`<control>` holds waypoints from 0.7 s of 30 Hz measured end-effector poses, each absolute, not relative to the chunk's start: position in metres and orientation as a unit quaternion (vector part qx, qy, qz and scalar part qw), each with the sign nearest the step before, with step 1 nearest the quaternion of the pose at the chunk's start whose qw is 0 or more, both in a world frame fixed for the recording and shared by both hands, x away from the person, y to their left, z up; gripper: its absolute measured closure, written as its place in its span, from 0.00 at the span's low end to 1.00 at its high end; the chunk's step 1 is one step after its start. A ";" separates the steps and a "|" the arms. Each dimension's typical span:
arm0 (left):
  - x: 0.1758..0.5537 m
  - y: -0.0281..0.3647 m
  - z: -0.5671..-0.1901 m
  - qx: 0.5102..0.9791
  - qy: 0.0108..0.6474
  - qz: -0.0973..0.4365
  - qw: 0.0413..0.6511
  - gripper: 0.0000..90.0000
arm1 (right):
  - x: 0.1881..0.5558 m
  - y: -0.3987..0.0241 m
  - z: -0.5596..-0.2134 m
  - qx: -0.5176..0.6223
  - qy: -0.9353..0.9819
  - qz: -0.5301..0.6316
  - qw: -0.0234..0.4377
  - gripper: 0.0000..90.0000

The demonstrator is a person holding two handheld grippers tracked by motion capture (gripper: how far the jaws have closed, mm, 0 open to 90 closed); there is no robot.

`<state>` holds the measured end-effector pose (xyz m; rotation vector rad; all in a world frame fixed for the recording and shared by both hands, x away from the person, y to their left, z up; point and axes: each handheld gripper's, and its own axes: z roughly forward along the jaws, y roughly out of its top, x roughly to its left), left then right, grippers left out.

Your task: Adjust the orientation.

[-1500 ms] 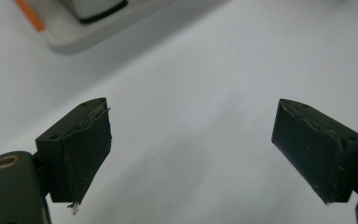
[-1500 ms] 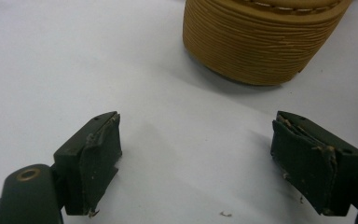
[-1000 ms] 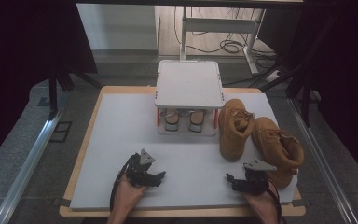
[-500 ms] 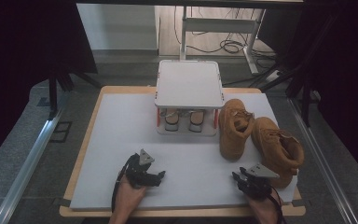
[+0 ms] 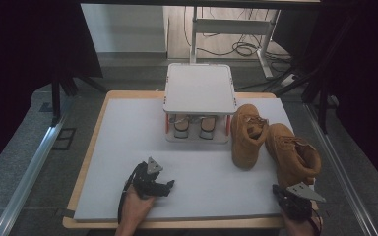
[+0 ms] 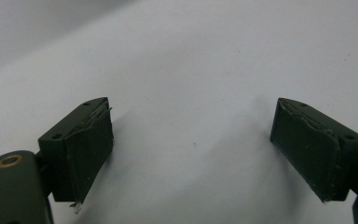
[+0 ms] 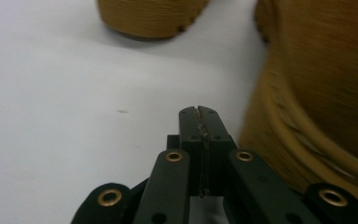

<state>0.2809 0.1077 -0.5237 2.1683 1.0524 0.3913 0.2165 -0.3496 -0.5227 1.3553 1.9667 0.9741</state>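
High view shows a white worktop (image 5: 128, 147) with two tan boots on its right side. The near boot (image 5: 293, 160) lies closest to the person, and the far boot (image 5: 247, 135) stands just beside it, next to a small white rack (image 5: 199, 88) at the far middle. Under the top of the rack sits a pair of small shoes (image 5: 193, 127), tucked in where shoes are kept, so I think the boots are waiting to be put away there too. The right gripper (image 5: 295, 199) is at the near right edge of the worktop, just beside the heel end of the near boot, likely because that boot is the closest one to pick up. In the right gripper view its jaws have just been closing and are now pressed flat together with nothing between them, and the near boot (image 7: 317, 88) fills the right side while the sole of the far boot (image 7: 151, 16) shows at the top. The closed jaws do not hold the boot, and I cannot tell if they touch it. The left gripper (image 5: 152, 179) rests on the near left part of the worktop, well apart from the boots. In the left gripper view its jaws stand wide open over bare white worktop (image 6: 191, 70), holding nothing, maybe ready to help later.
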 end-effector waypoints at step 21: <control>0.281 0.108 -0.524 0.835 0.405 0.150 0.342 0.15 | 0.213 -0.371 -0.523 0.492 0.740 0.353 0.293 1.00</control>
